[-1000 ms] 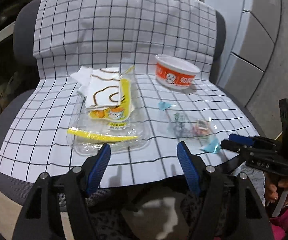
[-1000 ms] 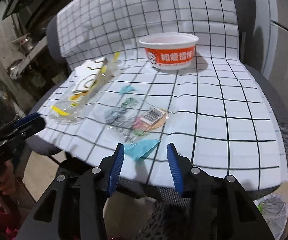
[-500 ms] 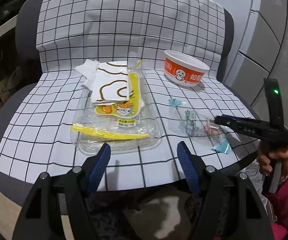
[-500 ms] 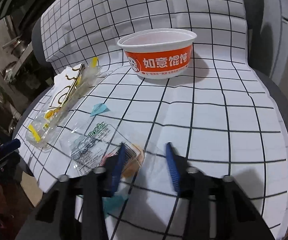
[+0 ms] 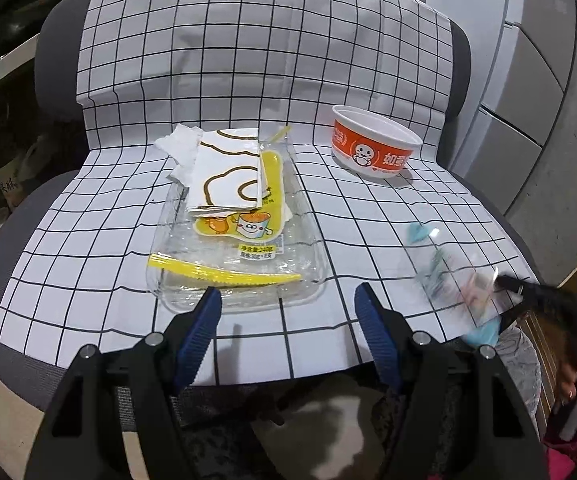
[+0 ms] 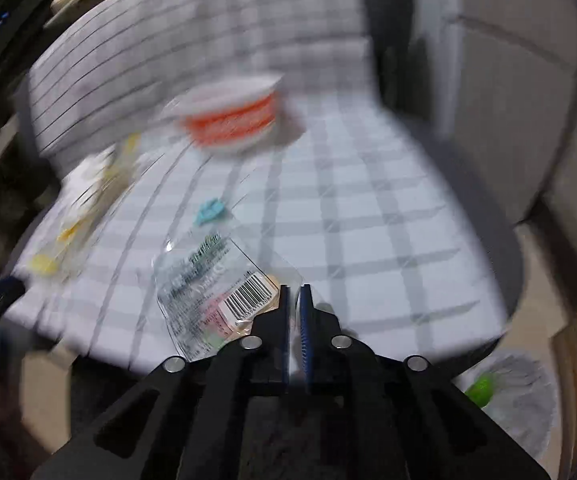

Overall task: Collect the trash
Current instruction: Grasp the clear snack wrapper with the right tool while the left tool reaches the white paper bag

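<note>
Checked cloth: right gripper fingers, just reopening slightly, pinch clear wrapper, now lifted; left gripper open, unmoved.

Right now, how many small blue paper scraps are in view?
2. One blue scrap lies on the checked cloth in front of the orange bowl. The other sits at the cloth's near right edge, under the clear wrapper. More may be hidden.
</note>
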Demonstrator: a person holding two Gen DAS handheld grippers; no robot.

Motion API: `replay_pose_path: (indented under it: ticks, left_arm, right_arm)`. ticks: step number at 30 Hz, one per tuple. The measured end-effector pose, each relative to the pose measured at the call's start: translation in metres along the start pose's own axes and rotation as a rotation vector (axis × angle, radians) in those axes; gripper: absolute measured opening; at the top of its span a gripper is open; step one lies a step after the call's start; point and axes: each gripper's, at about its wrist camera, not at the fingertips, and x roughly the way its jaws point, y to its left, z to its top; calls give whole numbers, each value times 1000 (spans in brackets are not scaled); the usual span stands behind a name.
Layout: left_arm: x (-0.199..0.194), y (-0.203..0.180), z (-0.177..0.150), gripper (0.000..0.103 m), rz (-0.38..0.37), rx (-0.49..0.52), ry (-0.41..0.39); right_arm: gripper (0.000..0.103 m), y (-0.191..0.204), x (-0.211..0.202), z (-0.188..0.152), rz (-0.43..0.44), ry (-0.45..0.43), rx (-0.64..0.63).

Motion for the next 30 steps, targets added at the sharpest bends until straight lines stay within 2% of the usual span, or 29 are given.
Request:
replay_pose_path:
  ticks: [1, 2, 4, 5, 6, 9, 11, 15, 17, 19, 22, 23, 24, 25, 27, 29, 30]
  left_arm:
    - [0, -1, 0, 67, 0, 1, 0]
    - [0, -1, 0, 67, -2, 2, 0]
    - [0, -1, 1, 67, -1, 1, -2]
    - [-1, -1, 1, 67, 0, 1, -3]
    - [-2, -1, 1, 67, 2, 1, -5]
    - [-4, 3, 2, 67, 12, -9, -9]
    - [-5, 7, 2, 67, 17, -19, -10]
    - [-8, 12, 2, 67, 25, -27, -14]
    - [-10, 15, 2, 67, 30, -28, -17]
    - [-9, 18, 1, 67, 32, -34, -17]
    - [-7, 23, 1, 67, 31, -53, -12]
    - [-6, 24, 1, 67, 30, -55, -11]
    - [-6, 24, 0, 67, 31, -55, -11]
    - [-6, 25, -1, 67, 32, -54, -12]
    - [-6, 26, -2, 67, 36, -56, -9]
    - [-7, 29, -3, 67, 39, -61, -10]
    - [-7, 30, -3, 67, 41, -63, -11]
  right_arm:
    - [48, 1, -1, -1, 32, 7, -11]
    - [65, 3, -3, -1, 24, -20, -40]
    - [66, 11, -6, 3, -28, -58, -113]
    - [68, 16, -8, 5, -5, -76, -151]
    - [75, 22, -9, 6, 30, -81, -176]
    - [86, 46, -4, 10, 124, -67, -280]
    - [86, 63, 7, 9, 133, -37, -353]
    - [86, 79, 43, 7, 53, 53, -412]
    - [88, 87, 44, 0, -4, 28, -471]
    - [90, 88, 44, -4, -12, 17, -477]
    - [89, 87, 43, -4, -9, 6, -464]
    - [82, 86, 42, -4, -5, -1, -458]
    - [65, 85, 37, -4, 8, -17, -449]
    - [55, 84, 33, -4, 6, -31, -438]
    - [18, 81, 30, 0, 25, -43, -408]
    - [2, 73, 20, 5, 80, -69, -358]
    - [0, 72, 16, 7, 101, -84, -347]
